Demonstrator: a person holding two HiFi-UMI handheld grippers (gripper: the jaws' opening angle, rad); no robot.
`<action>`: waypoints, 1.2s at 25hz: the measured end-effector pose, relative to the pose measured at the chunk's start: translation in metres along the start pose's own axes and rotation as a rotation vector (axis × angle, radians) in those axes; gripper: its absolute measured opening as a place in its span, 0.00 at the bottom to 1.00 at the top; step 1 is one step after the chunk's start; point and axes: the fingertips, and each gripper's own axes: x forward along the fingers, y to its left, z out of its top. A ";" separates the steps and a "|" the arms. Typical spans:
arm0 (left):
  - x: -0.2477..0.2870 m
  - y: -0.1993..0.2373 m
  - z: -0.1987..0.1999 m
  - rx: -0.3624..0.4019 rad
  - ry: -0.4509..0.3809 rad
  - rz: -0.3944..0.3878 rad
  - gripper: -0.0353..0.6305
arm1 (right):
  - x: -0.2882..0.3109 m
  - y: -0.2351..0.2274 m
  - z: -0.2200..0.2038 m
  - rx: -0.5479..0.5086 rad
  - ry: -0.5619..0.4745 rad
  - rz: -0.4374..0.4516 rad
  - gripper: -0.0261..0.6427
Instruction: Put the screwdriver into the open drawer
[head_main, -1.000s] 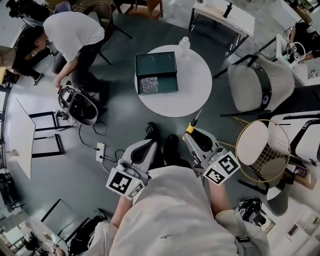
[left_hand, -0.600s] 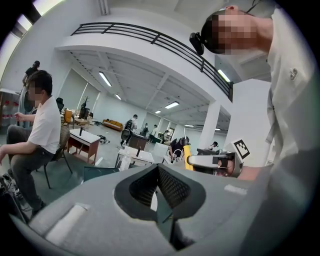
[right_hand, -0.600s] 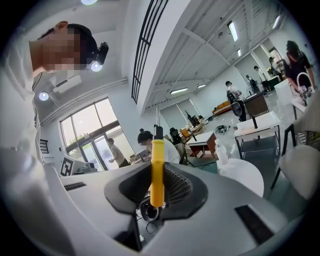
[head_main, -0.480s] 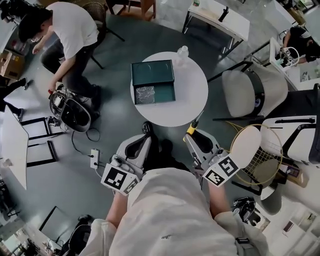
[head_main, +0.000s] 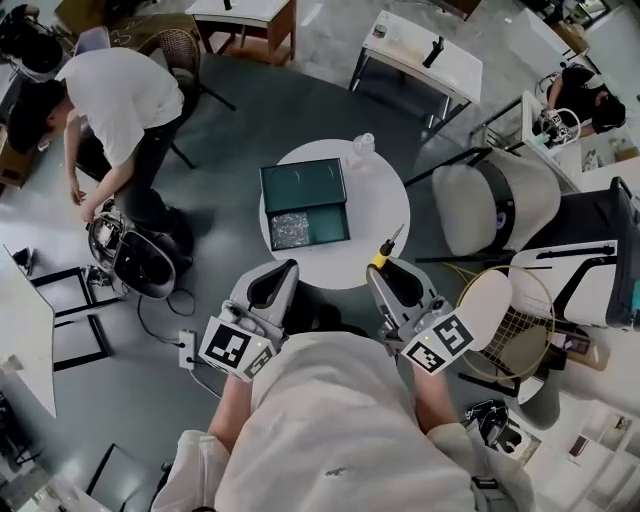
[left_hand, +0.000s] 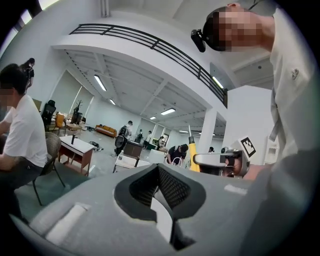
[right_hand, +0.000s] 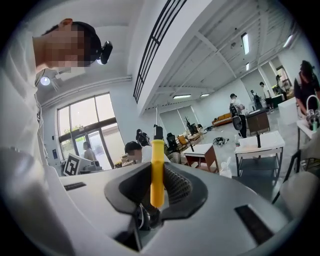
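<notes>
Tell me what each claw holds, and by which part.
Right claw grips the screwdriver by its yellow handle; left claw is shut, holding nothing.

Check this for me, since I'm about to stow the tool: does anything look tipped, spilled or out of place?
Nothing stands out. The yellow-handled screwdriver sits upright in the right claw, the dark green box has its drawer open on the round white table, and the clear plastic bottle stands upright.
</notes>
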 end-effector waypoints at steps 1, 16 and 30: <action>0.003 0.008 0.003 0.001 0.002 -0.010 0.07 | 0.007 -0.002 0.003 0.000 -0.004 -0.011 0.15; 0.017 0.060 0.003 -0.007 0.058 -0.083 0.07 | 0.042 -0.019 0.004 -0.031 0.000 -0.111 0.15; 0.025 0.061 0.007 -0.054 0.013 0.093 0.07 | 0.073 -0.045 0.008 -0.147 0.141 0.066 0.15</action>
